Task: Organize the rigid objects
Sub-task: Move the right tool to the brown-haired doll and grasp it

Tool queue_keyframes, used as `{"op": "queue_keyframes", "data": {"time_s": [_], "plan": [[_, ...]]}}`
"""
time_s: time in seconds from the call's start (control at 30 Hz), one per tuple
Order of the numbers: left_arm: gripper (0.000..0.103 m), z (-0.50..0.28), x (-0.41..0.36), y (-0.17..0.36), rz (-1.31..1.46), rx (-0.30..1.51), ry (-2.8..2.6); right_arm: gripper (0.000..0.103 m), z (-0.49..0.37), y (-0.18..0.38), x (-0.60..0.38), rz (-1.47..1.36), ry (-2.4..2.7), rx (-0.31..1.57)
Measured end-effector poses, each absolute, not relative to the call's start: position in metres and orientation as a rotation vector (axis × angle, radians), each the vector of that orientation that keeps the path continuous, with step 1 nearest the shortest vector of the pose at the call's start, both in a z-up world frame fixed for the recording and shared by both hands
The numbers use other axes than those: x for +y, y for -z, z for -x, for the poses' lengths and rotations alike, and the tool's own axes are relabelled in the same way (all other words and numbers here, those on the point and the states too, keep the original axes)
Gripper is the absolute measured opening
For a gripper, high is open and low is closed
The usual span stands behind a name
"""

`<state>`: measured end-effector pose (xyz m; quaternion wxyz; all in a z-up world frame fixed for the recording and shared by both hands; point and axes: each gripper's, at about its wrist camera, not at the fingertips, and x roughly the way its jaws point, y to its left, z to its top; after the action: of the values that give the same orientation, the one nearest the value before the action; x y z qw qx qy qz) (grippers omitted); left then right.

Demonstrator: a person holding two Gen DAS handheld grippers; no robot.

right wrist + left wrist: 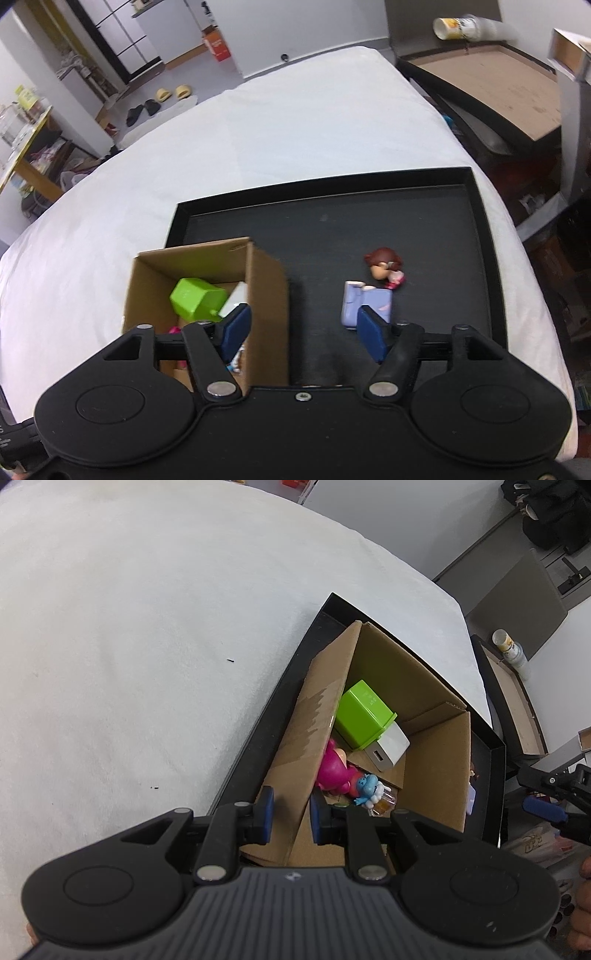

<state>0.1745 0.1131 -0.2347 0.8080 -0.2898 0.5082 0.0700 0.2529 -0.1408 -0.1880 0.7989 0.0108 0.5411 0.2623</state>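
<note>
Your left gripper point(291, 818) straddles the cardboard box point(436, 760) wall.
Whether it pinches, you cannot tell. Your right gripper point(303, 334) gapes, empty, above the black tray point(484, 251); the doll point(382, 267) lies right of the box.

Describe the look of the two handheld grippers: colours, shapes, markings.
Both the left gripper and the right gripper share one build: matte black bodies with two round lobes, black linkage arms on silver pivot pins, and blue pads on the fingers. The left one's grip is ribbed grey with a small logo. No cables show.
</note>
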Motion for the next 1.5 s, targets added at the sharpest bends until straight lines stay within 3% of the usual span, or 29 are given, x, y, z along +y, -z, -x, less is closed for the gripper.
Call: {"op": "queue_keyframes", "data": {"time_s": [0.33, 1.33, 1.37, 1.43, 1.47, 1.5], "plan": [[0.019, -0.18, 0.111, 0.236, 0.606, 1.095, -0.168, 0.085, -0.277, 0.207, -0.156, -0.057, -0.511, 1.181], [0.019, -0.191, 0.114, 0.243, 0.571, 1.103, -0.146, 0.085, -0.341, 0.291, -0.128, 0.073, -0.416, 1.265], [0.019, -0.191, 0.114, 0.243, 0.571, 1.103, -0.145, 0.078, -0.341, 0.293, -0.127, 0.082, -0.413, 1.261], [0.019, -0.19, 0.114, 0.242, 0.571, 1.101, -0.142, 0.042, -0.342, 0.297, -0.128, 0.09, -0.41, 1.274], [0.019, -0.19, 0.114, 0.242, 0.571, 1.101, -0.142, 0.035, -0.343, 0.299, -0.129, 0.074, -0.402, 1.301], [0.019, -0.19, 0.113, 0.242, 0.571, 1.1, -0.142, 0.034, -0.344, 0.299, -0.133, 0.047, -0.393, 1.317]]}}
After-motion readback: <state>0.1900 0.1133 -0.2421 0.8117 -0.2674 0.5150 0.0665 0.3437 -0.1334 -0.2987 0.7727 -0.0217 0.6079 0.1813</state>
